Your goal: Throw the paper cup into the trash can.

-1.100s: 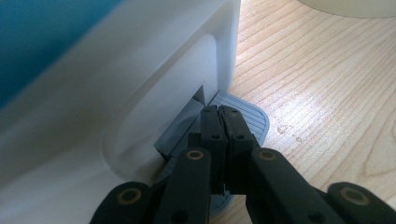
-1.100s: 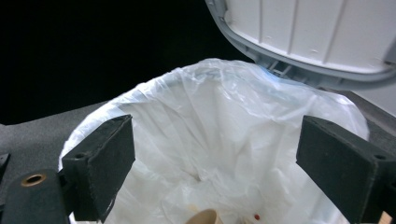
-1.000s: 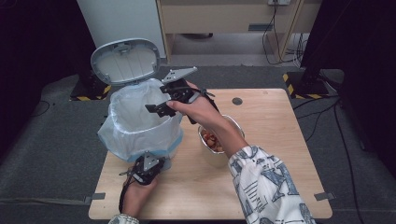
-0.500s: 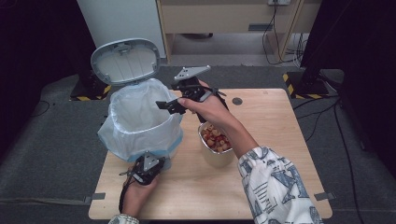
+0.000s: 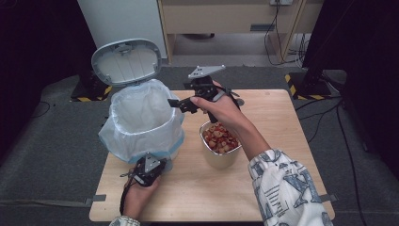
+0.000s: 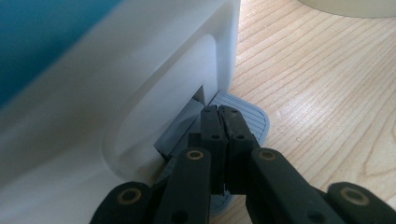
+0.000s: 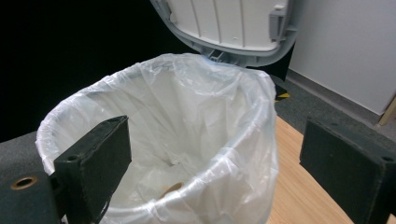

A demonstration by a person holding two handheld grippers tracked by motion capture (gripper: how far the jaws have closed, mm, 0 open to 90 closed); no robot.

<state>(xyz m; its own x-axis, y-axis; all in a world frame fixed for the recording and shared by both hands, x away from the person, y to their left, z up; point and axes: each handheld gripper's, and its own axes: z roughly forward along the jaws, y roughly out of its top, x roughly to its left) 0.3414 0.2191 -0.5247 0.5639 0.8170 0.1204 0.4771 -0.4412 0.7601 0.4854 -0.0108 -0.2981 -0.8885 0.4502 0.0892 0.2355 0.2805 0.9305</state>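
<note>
Since a second ago, the right claw [image 5: 181, 104] has withdrawn from over the white-bagged pedal bin [image 5: 141, 120], released and empty, uncovering the metal bowl of red chunks [image 5: 220, 143]. Left claw [image 6: 219, 122] stays clenched, pressing the grey pedal [image 6: 243, 121] on the wooden surface [image 5: 282, 122]; lid [image 5: 126, 61] up.

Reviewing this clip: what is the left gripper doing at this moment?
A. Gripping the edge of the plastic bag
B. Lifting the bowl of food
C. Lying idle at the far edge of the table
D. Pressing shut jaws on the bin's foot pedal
D: in the left gripper view the left gripper has its jaws closed together, resting on the grey ribbed pedal at the base of the bin, whose lid stands open.
</note>
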